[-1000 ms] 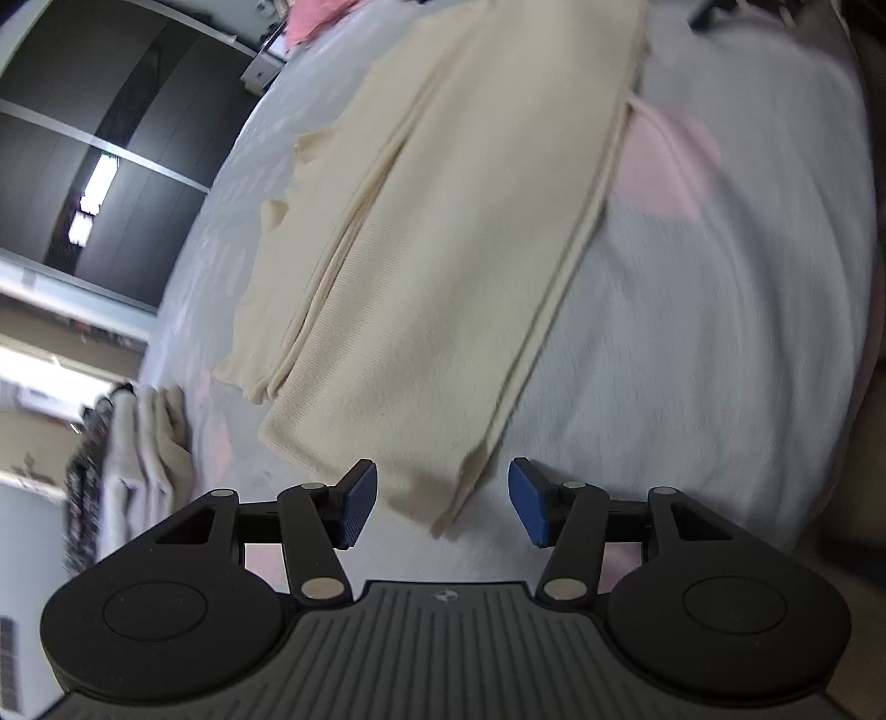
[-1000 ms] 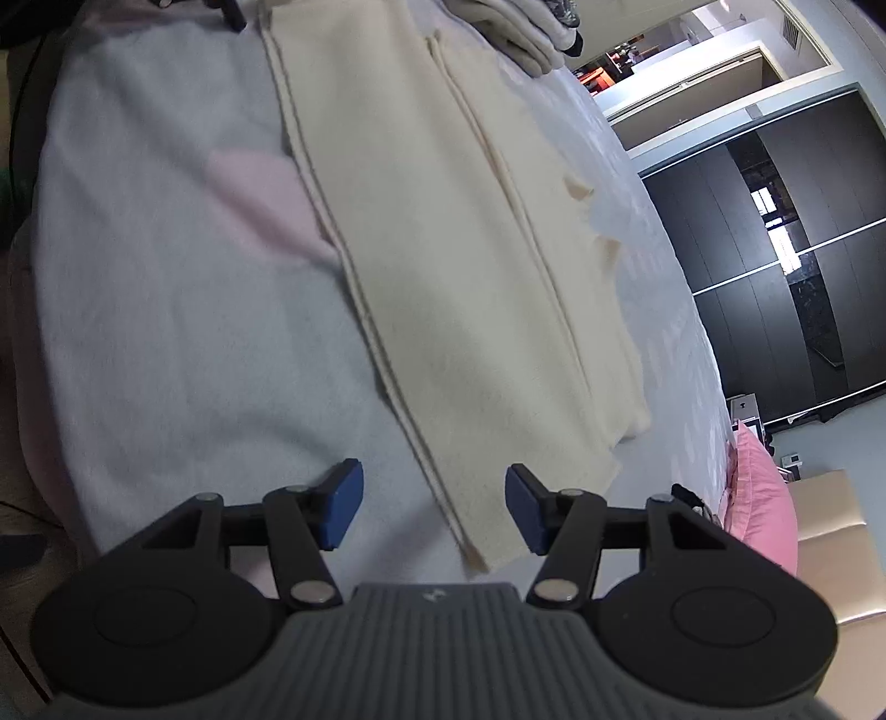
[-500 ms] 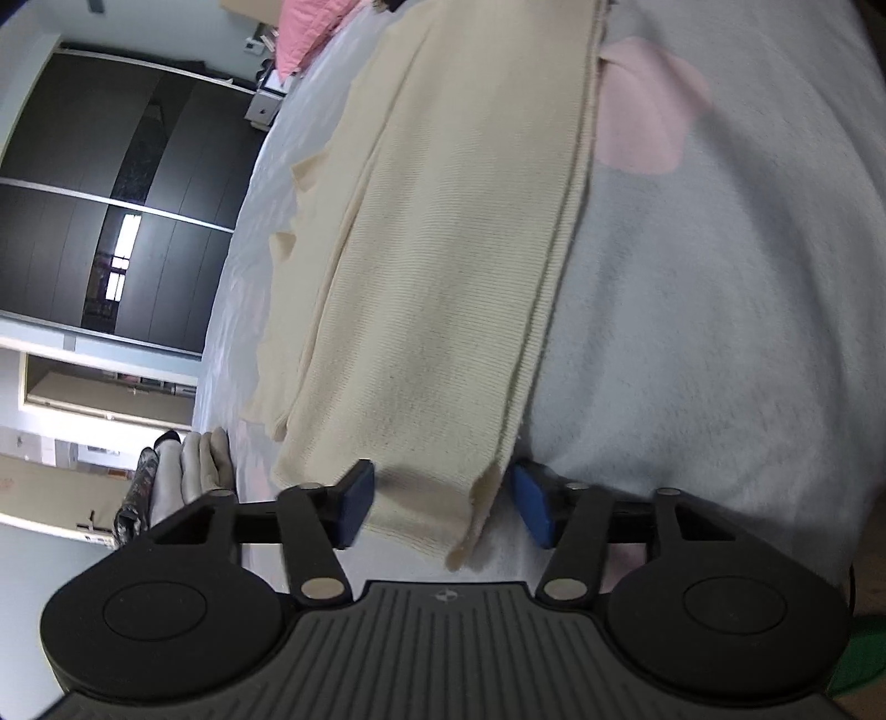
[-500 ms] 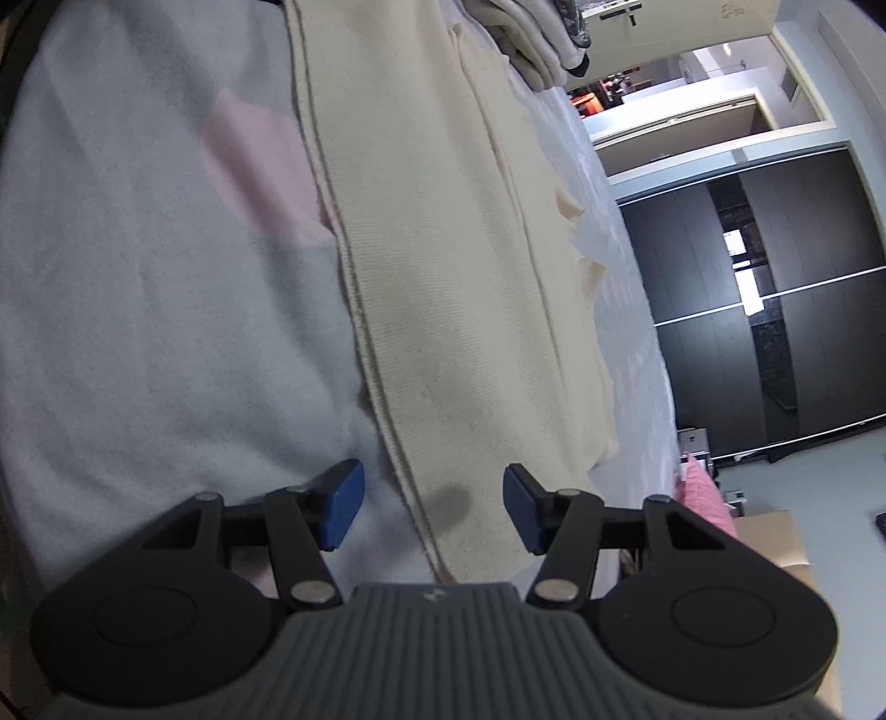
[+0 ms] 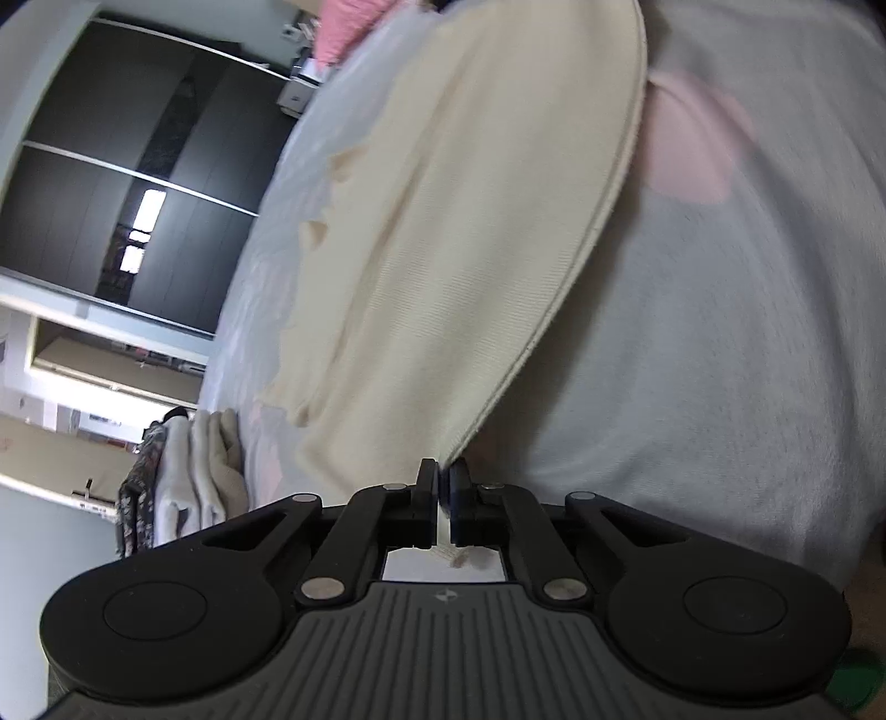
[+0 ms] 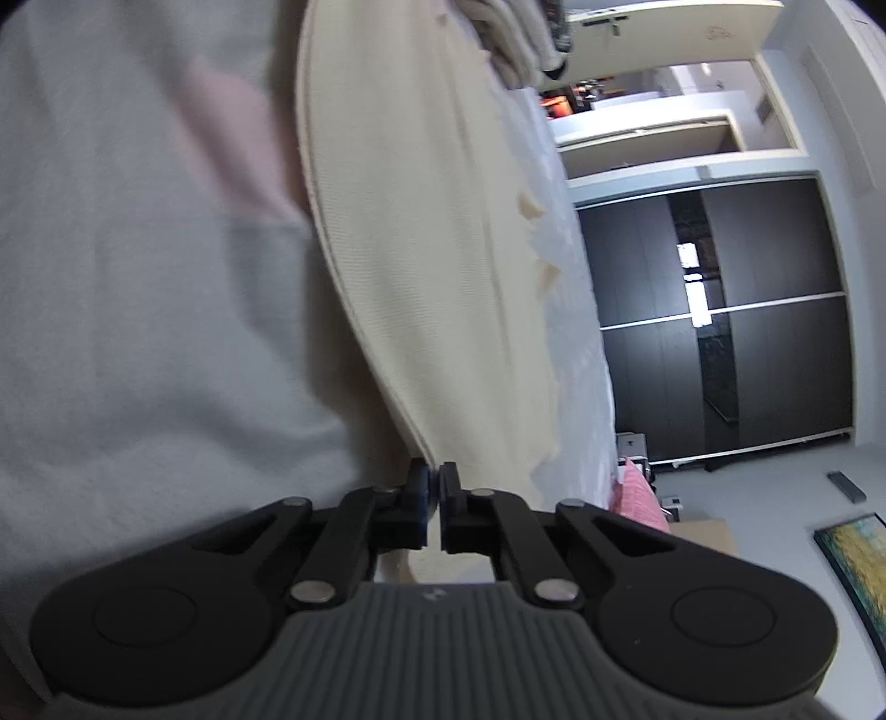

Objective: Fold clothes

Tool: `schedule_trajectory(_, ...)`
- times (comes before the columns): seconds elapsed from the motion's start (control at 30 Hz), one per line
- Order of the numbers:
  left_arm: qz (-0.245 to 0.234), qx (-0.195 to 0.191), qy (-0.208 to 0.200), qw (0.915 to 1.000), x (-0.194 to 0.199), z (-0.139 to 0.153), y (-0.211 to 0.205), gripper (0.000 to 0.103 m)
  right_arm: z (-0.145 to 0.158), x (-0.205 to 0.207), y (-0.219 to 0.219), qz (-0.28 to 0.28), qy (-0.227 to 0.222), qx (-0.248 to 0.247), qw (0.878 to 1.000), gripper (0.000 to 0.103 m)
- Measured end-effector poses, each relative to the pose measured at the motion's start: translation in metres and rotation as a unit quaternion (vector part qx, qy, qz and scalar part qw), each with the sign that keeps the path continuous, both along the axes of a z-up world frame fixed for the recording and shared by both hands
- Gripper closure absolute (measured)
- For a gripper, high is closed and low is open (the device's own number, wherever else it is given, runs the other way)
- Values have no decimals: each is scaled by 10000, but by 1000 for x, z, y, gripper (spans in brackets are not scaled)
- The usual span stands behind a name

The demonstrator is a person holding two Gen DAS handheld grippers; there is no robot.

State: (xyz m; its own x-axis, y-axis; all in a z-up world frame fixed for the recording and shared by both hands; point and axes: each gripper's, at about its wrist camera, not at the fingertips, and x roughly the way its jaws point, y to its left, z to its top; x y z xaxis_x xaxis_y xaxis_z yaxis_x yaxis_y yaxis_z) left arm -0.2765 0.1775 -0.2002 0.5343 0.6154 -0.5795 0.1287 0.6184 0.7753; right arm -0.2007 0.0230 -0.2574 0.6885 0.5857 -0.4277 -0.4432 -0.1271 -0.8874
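Observation:
A cream knit garment (image 5: 454, 232) lies lengthwise on a pale grey bed cover (image 5: 720, 343); it also shows in the right wrist view (image 6: 421, 266). My left gripper (image 5: 442, 482) is shut on one near corner of the cream garment, at its hemmed edge. My right gripper (image 6: 434, 483) is shut on the other near corner. The cloth between the two corners runs away from both cameras, and its near edge looks slightly raised off the cover.
A stack of folded light clothes (image 5: 188, 471) sits on the bed beyond the garment, also in the right wrist view (image 6: 515, 39). A pink patch (image 5: 692, 149) marks the cover. Dark sliding wardrobe doors (image 6: 720, 321) stand past the bed. A pink cushion (image 6: 637, 493) lies nearby.
Both grippers moved down onto the garment's near corners and closed on them; they were open a second ago.

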Motion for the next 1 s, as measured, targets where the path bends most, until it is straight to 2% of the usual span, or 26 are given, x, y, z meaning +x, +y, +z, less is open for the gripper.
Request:
schedule_trajectory(0.1, 153, -180, -398, 9989, 1, 22, 3, 101, 18, 5, 2, -108, -76, 401, 9991, 100)
schedule_trajectory(0.27, 486, -480, -1245, 9899, 11, 72, 16, 102, 51, 19, 15, -297, -193, 1062, 9937, 100)
schedule_trajectory(0.57, 727, -675, -1902, 9767, 50, 136, 56, 102, 104, 70, 57, -348, -407, 1523, 9869, 100)
schedule_trajectory(0.73, 871, -954, -1948, 9723, 71, 151, 83, 102, 123, 94, 81, -334, -348, 1575, 9863, 100)
schedule_trajectory(1.0, 896, -1009, -1744, 9754, 114, 149, 132, 102, 132, 138, 128, -301, -277, 1461, 9884, 100)
